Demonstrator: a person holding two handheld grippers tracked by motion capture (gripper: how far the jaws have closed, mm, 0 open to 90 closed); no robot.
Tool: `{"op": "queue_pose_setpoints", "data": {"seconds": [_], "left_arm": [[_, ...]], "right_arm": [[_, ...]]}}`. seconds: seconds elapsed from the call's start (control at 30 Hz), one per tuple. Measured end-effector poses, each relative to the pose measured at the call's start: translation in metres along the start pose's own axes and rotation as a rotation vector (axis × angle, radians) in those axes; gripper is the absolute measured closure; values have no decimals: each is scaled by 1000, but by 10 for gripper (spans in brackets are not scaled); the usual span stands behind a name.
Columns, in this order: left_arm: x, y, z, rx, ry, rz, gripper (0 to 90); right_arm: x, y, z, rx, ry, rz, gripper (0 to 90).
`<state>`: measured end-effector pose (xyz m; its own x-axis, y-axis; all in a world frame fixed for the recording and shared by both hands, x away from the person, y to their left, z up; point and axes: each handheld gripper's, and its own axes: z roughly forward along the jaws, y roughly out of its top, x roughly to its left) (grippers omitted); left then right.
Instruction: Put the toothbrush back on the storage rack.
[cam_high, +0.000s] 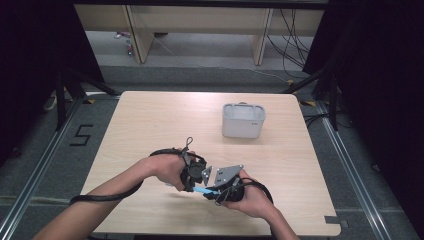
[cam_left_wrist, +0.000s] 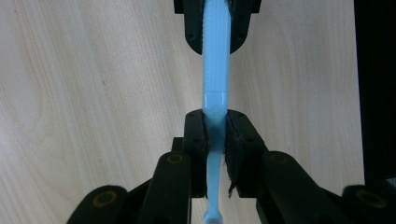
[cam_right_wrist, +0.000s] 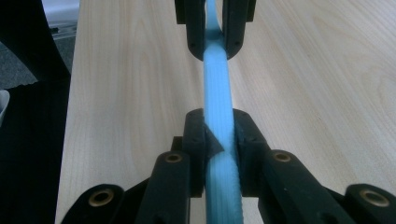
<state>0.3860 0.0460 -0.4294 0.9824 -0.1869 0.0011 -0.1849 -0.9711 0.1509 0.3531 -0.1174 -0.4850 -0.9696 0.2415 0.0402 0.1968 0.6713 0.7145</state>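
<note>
Both grippers clamp one blue toothbrush (cam_high: 202, 191) — left gripper (cam_left_wrist: 215, 140), right gripper (cam_right_wrist: 219, 140) — white bin (cam_high: 242, 121) at one o'clock.

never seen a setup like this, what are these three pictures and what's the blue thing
A person stands at a wooden table with a handheld two-jaw gripper in each hand. The high view looks down from above: the left gripper and right gripper meet near the table's front edge. The other two pictures come from cameras riding on each gripper, looking along its black jaws. Both grippers are clamped on one light blue toothbrush, each at a different part of its handle, holding it above the table. Farther back stands a white container.
</note>
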Motion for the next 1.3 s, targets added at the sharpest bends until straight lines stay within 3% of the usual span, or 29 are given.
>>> {"op": "queue_pose_setpoints", "data": {"seconds": [0.03,0.1,0.13,0.23,0.27,0.3,0.33,0.37,0.4,0.43,0.47,0.5,0.57,0.6,0.7,0.73,0.8,0.87,0.9,0.93,1.03,1.07,1.13,1.17,1.2,1.23,1.3], "left_arm": [[2,0,-1,19,8,28,784],[2,-1,-1,8,11,23,782],[0,-2,0,-22,12,-2,781],[2,-4,-1,-36,29,5,734],[1,-5,0,-80,43,-27,734],[3,-6,-3,-80,70,-9,666],[1,-9,-4,-132,88,-45,666],[2,-10,-5,-132,98,-37,629],[1,-12,-6,-165,107,-62,609],[2,-14,-9,-160,124,-49,593],[1,-16,-10,-185,140,-68,578],[2,-18,-12,-179,151,-62,549],[0,-22,-13,-200,164,-82,514],[-1,-25,-13,-208,173,-94,488],[-4,-31,-14,-233,201,-124,436],[-6,-34,-14,-246,212,-134,420],[-8,-39,-15,-272,228,-154,387],[-10,-43,-17,-295,240,-164,368],[-11,-45,-18,-306,249,-170,358],[-12,-47,-18,-318,259,-182,350],[-13,-54,-18,-339,283,-208,334],[-13,-57,-18,-346,288,-213,330],[-13,-62,-16,-363,294,-237,321],[-13,-64,-17,-347,297,-223,318],[-14,-65,-13,-384,300,-257,317],[-13,-68,-14,-363,302,-235,317],[-14,-72,-12,-392,307,-255,313]], "right_arm": [[0,0,0,-1,-2,0,783],[0,0,-1,-1,-18,-13,784],[0,0,-1,-1,-19,-11,785],[1,-2,-2,0,-26,8,786],[1,-2,-2,0,-26,8,786],[-1,-3,-4,2,-39,-9,786],[-1,-3,-4,2,-39,-9,786],[-1,-5,-5,6,-42,25,786],[-2,-6,-4,0,-46,8,786],[-4,-7,-5,-2,-56,-7,786],[-4,-8,-5,-2,-52,0,786],[-3,-9,-5,3,-61,20,786],[-3,-10,-7,6,-64,31,786],[-5,-10,-7,-3,-74,4,786],[-6,-11,-8,-8,-78,16,786],[-7,-12,-9,-14,-95,0,786],[-7,-13,-10,-16,-91,25,786],[-8,-14,-11,-19,-102,19,786],[-7,-15,-11,-19,-97,51,786],[-7,-16,-12,-18,-98,54,786],[-10,-18,-12,-22,-118,29,786],[-8,-18,-12,-21,-111,62,786],[-8,-19,-13,-25,-108,51,786],[-9,-20,-14,-25,-120,40,786],[-9,-20,-14,-27,-112,52,786],[-10,-21,-14,-23,-113,45,786],[-10,-23,-16,-27,-126,56,785]]}}
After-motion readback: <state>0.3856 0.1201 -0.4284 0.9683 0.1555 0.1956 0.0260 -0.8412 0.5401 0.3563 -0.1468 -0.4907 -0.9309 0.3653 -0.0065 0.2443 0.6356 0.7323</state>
